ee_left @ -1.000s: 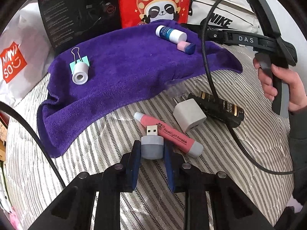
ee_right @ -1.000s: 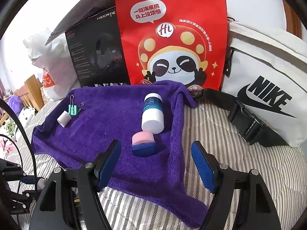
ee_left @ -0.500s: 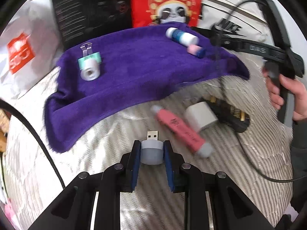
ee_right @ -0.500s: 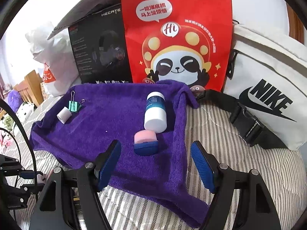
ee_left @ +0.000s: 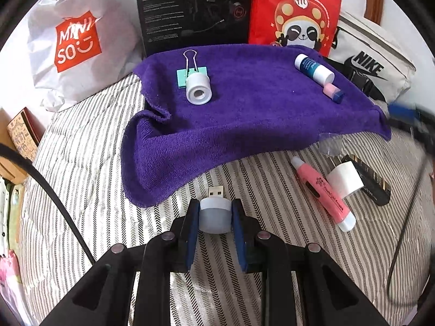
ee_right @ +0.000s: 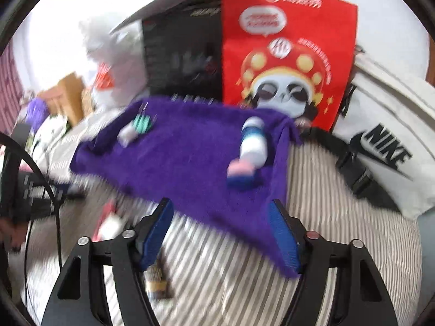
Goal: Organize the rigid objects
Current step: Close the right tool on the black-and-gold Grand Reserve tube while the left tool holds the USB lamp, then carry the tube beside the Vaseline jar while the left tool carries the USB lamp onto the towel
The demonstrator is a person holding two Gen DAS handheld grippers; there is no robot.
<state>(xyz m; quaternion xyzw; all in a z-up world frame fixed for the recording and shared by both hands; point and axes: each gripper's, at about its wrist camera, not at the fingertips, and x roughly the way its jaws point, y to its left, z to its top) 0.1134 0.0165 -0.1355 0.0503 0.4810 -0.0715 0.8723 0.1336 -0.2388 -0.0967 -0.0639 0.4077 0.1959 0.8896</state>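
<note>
My left gripper (ee_left: 214, 217) is shut on a small grey USB plug-in light (ee_left: 214, 213), held above the striped bedding just short of the purple towel (ee_left: 244, 125). On the towel lie a white tape roll (ee_left: 199, 89) with a teal binder clip (ee_left: 190, 74), a blue-and-white bottle (ee_left: 314, 68) and a pink-and-blue eraser (ee_left: 333, 92). A pink pen (ee_left: 323, 193), a white charger (ee_left: 345, 180) and a black tube (ee_left: 372, 182) lie on the bedding at right. My right gripper (ee_right: 221, 231) hangs over the towel's near edge, its jaws closing with nothing between them.
Behind the towel stand a white shopping bag (ee_left: 76, 43), a black box (ee_left: 193, 11), a red panda bag (ee_left: 293, 13) and a white sports bag (ee_left: 372, 62). Black cables (ee_left: 54, 201) cross both sides. Striped bedding (ee_left: 81, 163) extends left of the towel.
My left gripper carried the USB light left, away from the pen and charger, toward the towel's near corner. The right gripper pulled back and swung right, its jaws narrowing; its view is now blurred.
</note>
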